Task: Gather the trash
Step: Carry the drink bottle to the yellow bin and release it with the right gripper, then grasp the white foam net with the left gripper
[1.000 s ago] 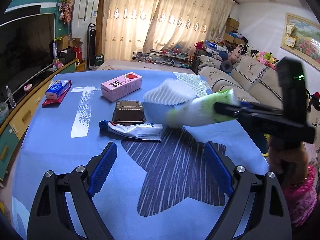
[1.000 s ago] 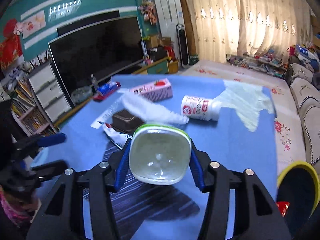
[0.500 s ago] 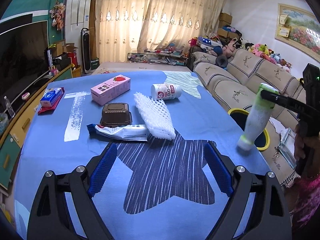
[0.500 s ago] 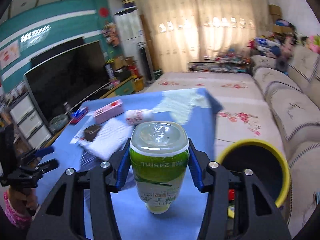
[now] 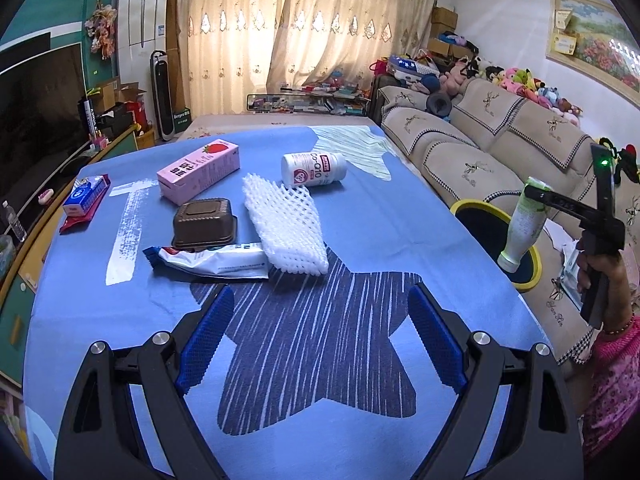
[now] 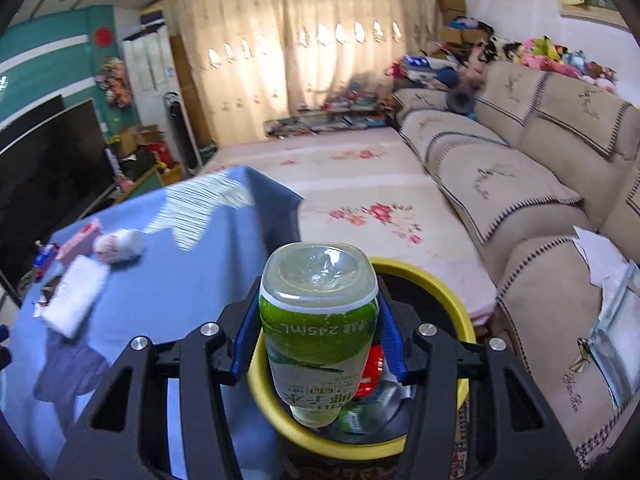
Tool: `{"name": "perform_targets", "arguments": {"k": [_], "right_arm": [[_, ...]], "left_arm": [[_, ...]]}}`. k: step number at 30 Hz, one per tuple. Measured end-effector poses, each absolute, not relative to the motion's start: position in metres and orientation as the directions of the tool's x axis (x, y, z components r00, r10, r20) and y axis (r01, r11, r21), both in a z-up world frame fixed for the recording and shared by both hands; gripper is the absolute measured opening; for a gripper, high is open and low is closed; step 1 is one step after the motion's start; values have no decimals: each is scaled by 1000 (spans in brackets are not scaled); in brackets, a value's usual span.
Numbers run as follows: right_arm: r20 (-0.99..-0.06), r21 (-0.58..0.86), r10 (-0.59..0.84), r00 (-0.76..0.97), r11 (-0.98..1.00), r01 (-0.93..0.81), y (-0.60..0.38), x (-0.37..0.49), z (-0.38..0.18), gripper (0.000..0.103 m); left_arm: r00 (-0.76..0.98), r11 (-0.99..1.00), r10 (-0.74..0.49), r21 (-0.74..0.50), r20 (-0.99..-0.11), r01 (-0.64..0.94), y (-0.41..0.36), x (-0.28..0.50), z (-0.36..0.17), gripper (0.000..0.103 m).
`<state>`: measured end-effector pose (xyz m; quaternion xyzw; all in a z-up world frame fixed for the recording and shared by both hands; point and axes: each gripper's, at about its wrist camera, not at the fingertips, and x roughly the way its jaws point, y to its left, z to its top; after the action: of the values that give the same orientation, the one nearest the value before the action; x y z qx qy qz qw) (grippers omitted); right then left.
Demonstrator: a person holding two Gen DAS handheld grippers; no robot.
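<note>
1. The green-labelled drink bottle (image 6: 318, 332) hangs neck-down directly over the yellow-rimmed trash bin (image 6: 436, 280), its clear base turned toward the right wrist camera; the bin stands on the floor between the tabletop edge and the sofa (image 6: 520, 184)
2. The right claw (image 6: 318, 332) is clamped on the bottle, a blue pad pressed to each side of the body; the left wrist view shows the same grip from afar, with the bottle's mouth just above the bin opening
3. The bin already holds wrappers and another bottle, so the drop space is partly filled
4. The left claw (image 5: 320, 338) stands wide apart with nothing between its pads, hovering low over the blue tabletop (image 5: 360, 216)
5. Waiting trash on the tabletop: white foam fruit net (image 5: 286, 224), brown plastic tray (image 5: 203, 224), a flattened snack wrapper (image 5: 212, 260) just in front of the tray, pink strawberry milk carton (image 5: 200, 170), a white supplement jar (image 5: 313, 169) lying on its side, and a blue-and-red packet (image 5: 84, 200) near the far left edge
6. Risks, as I judge them: released off-centre, the bottle could strike the yellow rim and bounce to the floor or under the tabletop; landing on the piled rubbish, the light bottle might rebound out; the jar on its side could roll if the cloth is nudged
</note>
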<state>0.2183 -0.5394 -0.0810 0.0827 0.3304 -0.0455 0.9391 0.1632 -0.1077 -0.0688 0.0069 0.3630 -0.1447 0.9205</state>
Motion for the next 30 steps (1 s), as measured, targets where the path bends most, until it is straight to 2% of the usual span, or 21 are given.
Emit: {"name": "perform_targets", "arguments": {"k": [3,4,15,24,30], "right_arm": [[-629,124,-45,776,980,158,-542,225,-89,64],[-628,118,-51,776,980,160,-540,223,-91,65],[-645,113,-42,763,982,150,-534,225,-102,67],[-648,130,-24,761,981,142,-535,226,-109,68],[-658,138,-8,753,982,131,-532,229,-115,68]], "left_arm": [[688,958,-261,-90,-677,274,-111,166,-71,87],[686,957,-260,-90,-679,274,-112,167,-72,87],[683,958,-249,-68,-687,280,-119,190,-75,89],[659,961,-243,-87,-712,261,-122,248,-73,90],[619,965,-196,-39,-760,259,-139,289,-94,90]]}}
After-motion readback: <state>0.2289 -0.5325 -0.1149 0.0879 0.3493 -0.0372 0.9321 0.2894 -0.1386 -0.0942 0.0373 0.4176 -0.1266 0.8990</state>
